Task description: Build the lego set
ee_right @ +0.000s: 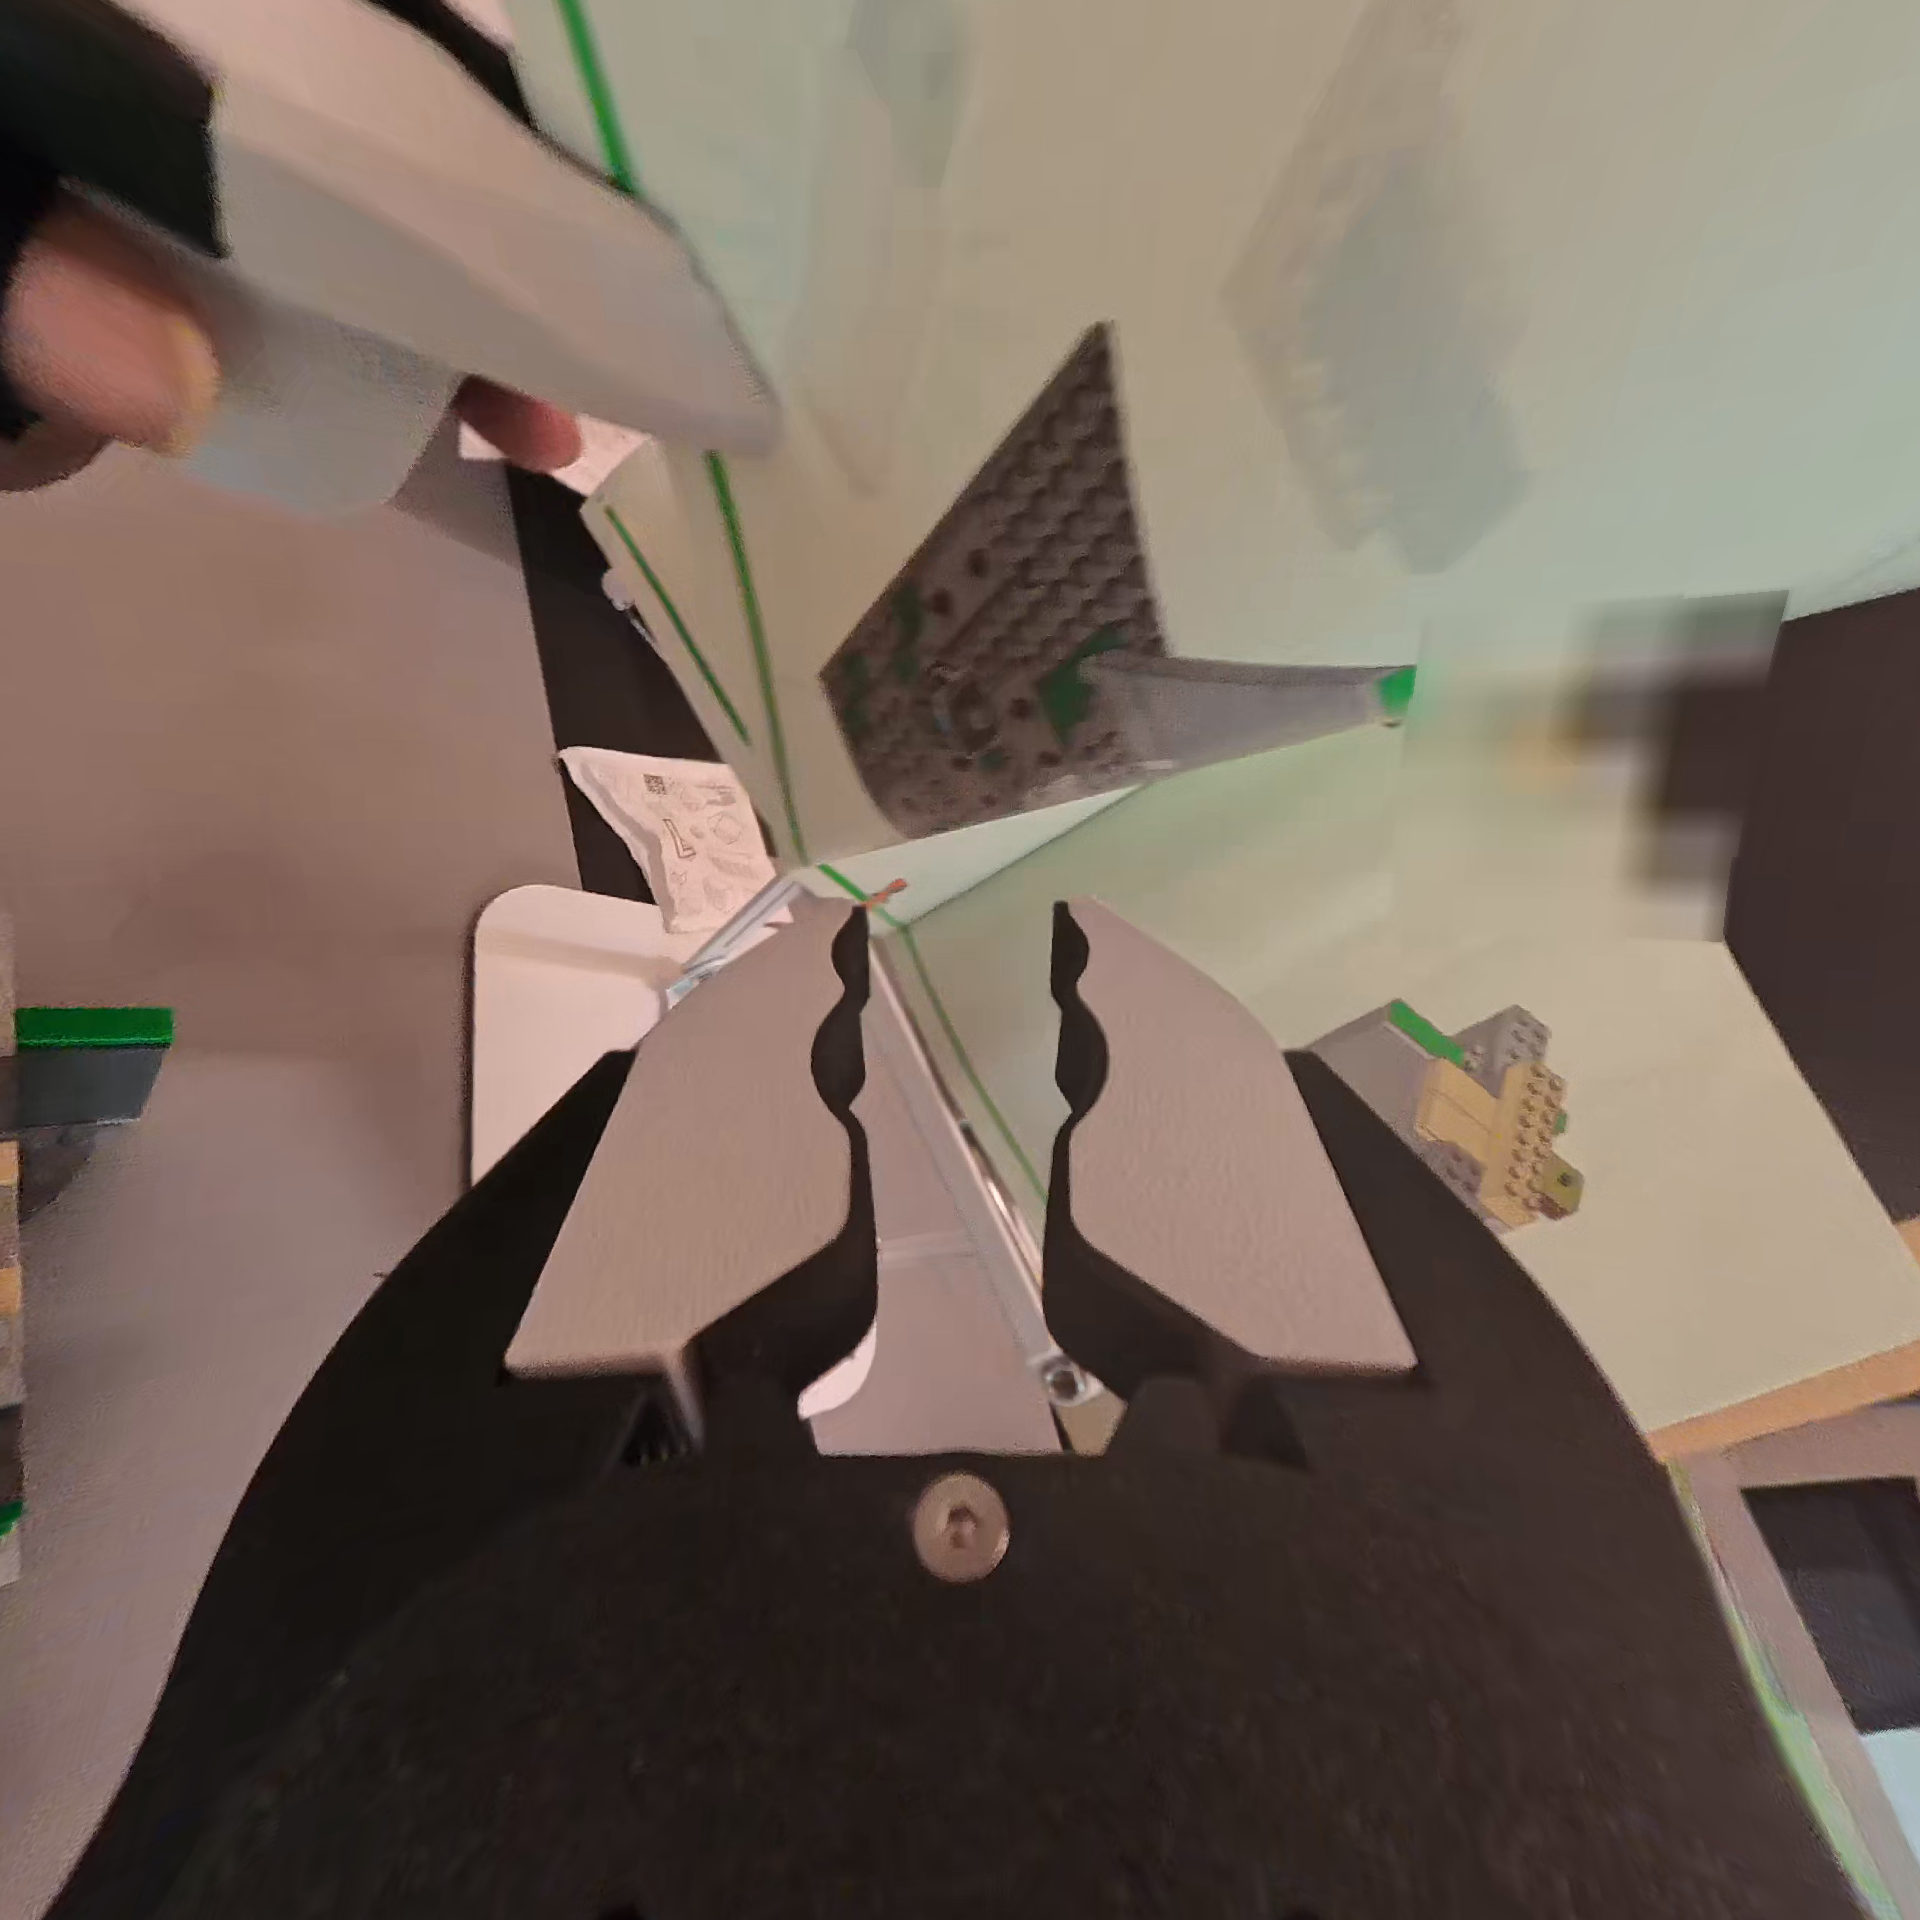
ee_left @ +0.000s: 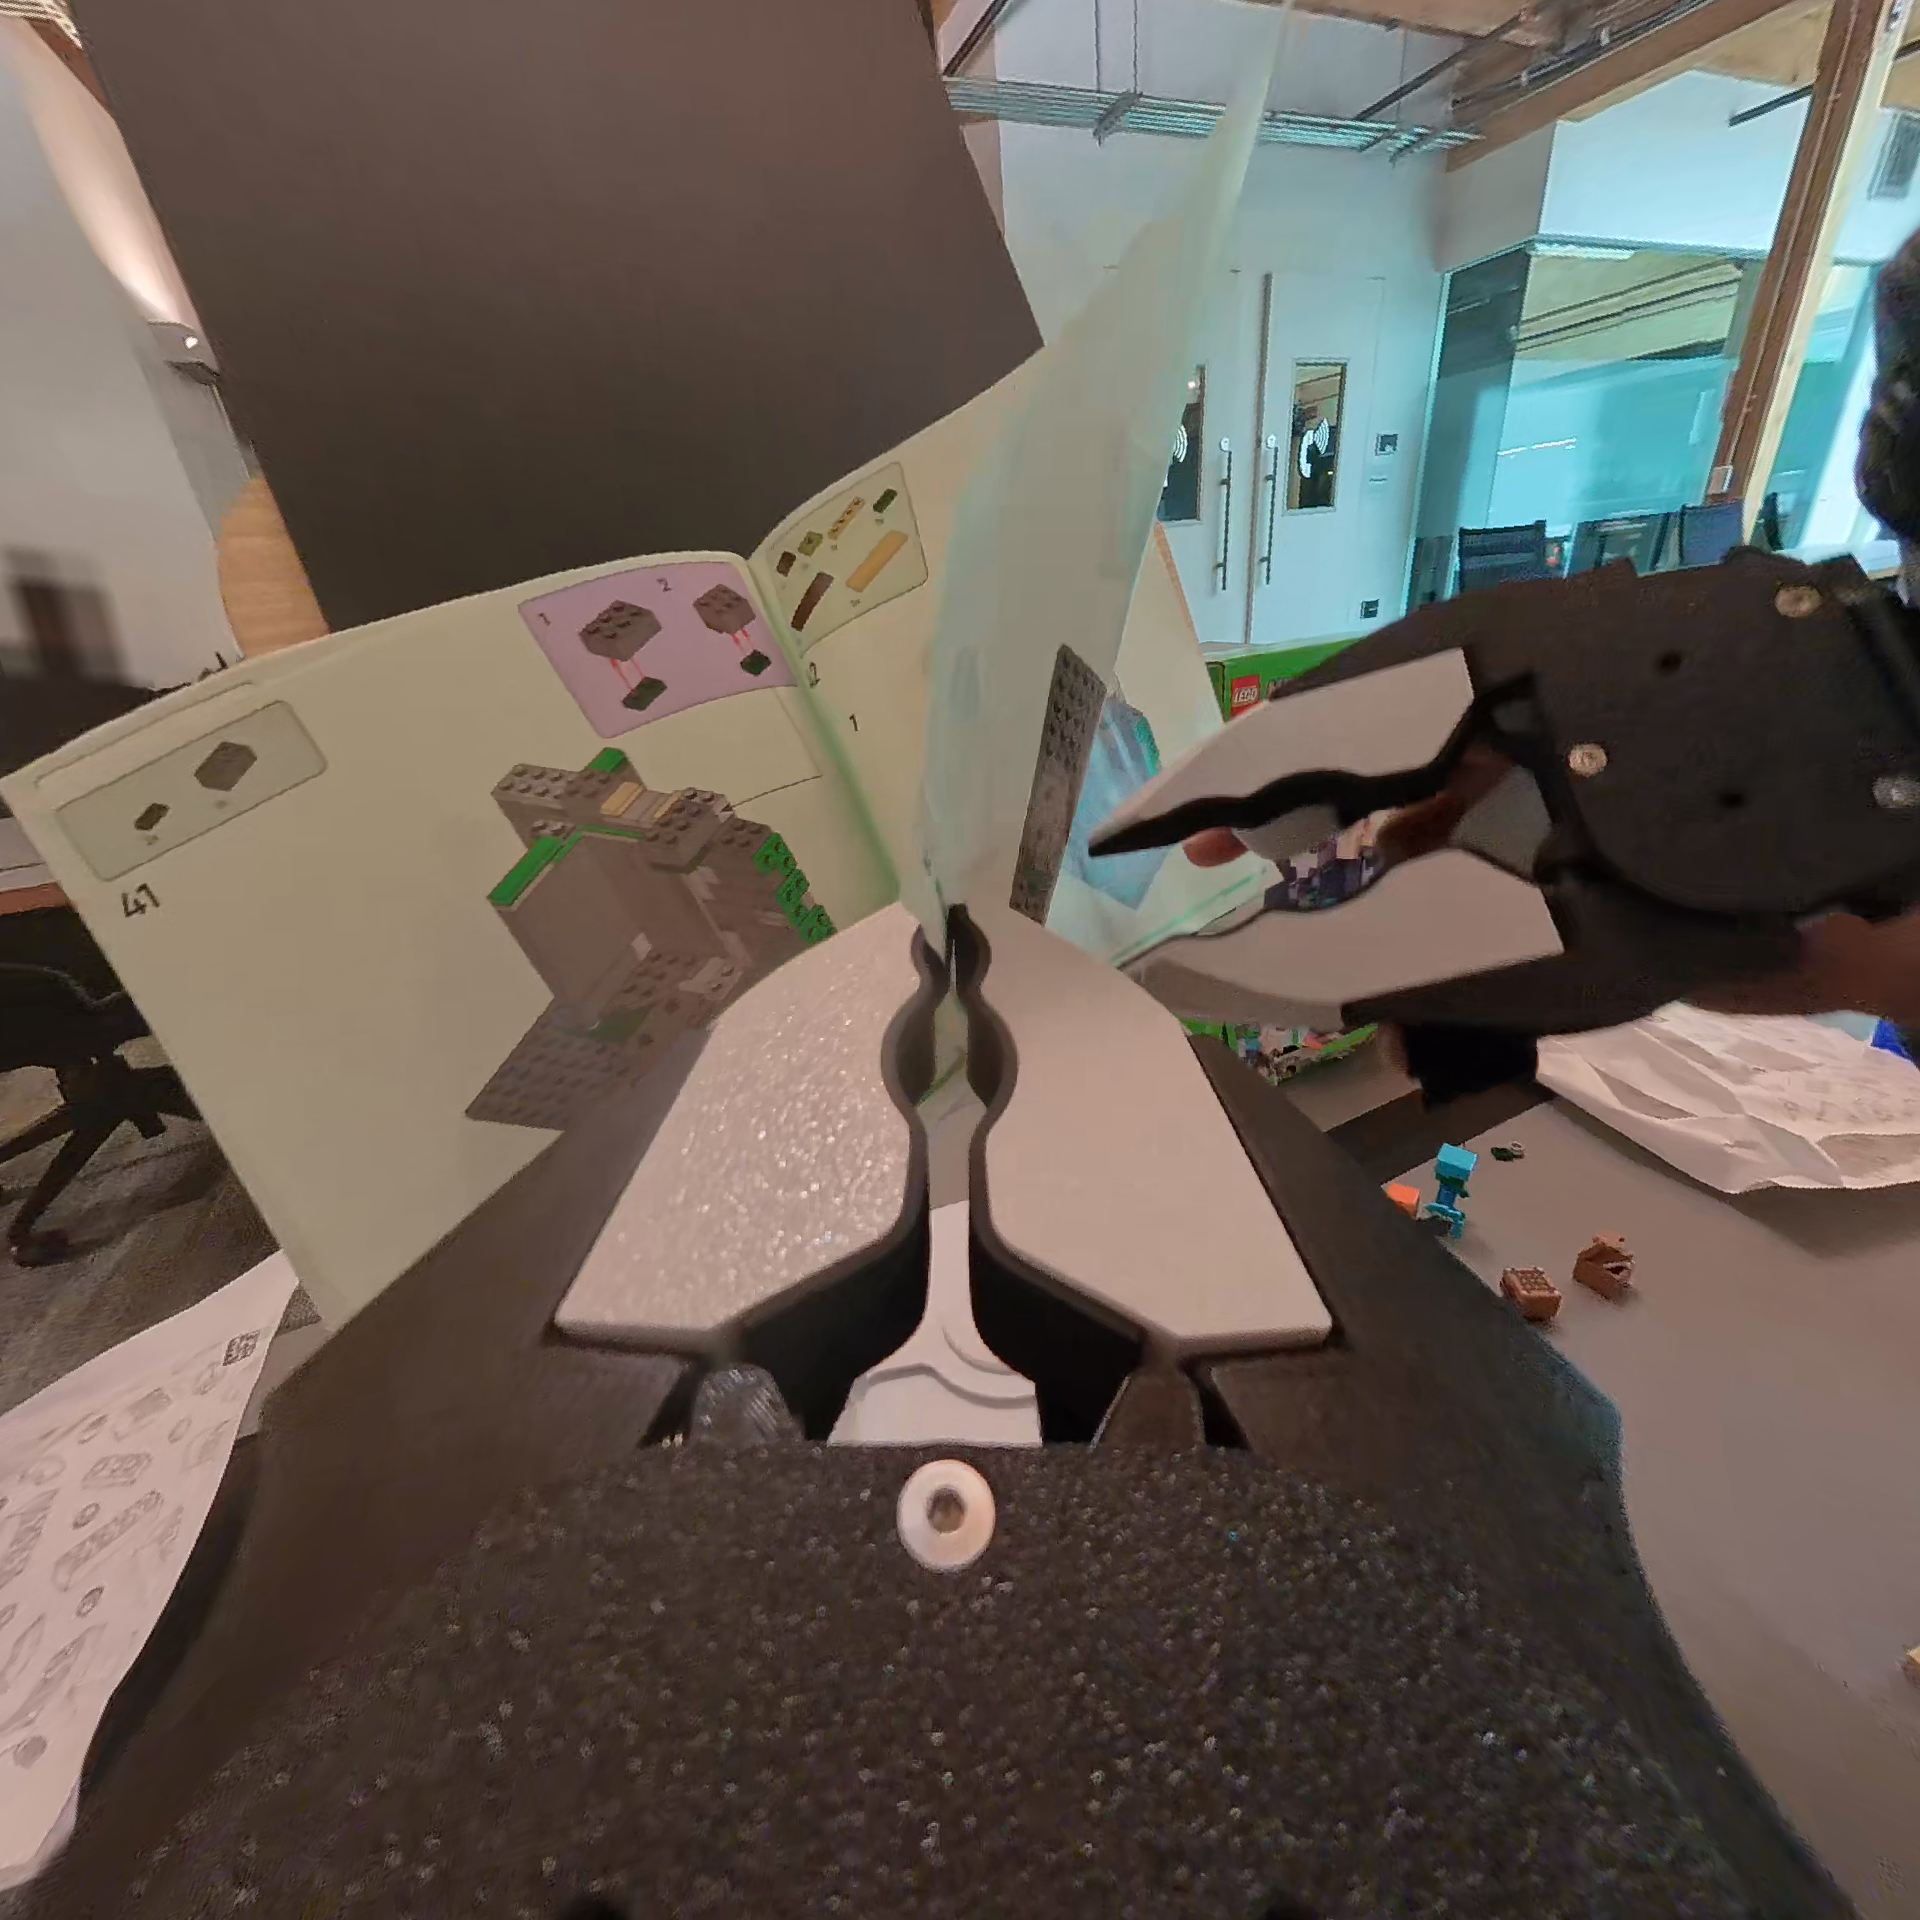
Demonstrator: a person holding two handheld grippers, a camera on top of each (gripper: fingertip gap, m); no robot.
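Up front in the left wrist view, your left gripper [ee_left: 951,925] is pinched shut on the booklet [ee_left: 343,935], held upright with pages fanning. One right gripper [ee_left: 1174,883] hangs beside them, jaws parted. Four loose pieces [ee_left: 1527,1288] lie on the table [ee_left: 1714,1403]; no finished model shows, so building looks stalled at page-finding.

From the right wrist view, your right gripper [ee_right: 956,914] is open at the page [ee_right: 1143,208] edges, gripping nothing. One paper bag [ee_right: 675,821] lies beyond.

Booklet pages [ee_right: 1351,312] blurred; small bricks [ee_left: 1527,1288] too small to identify.
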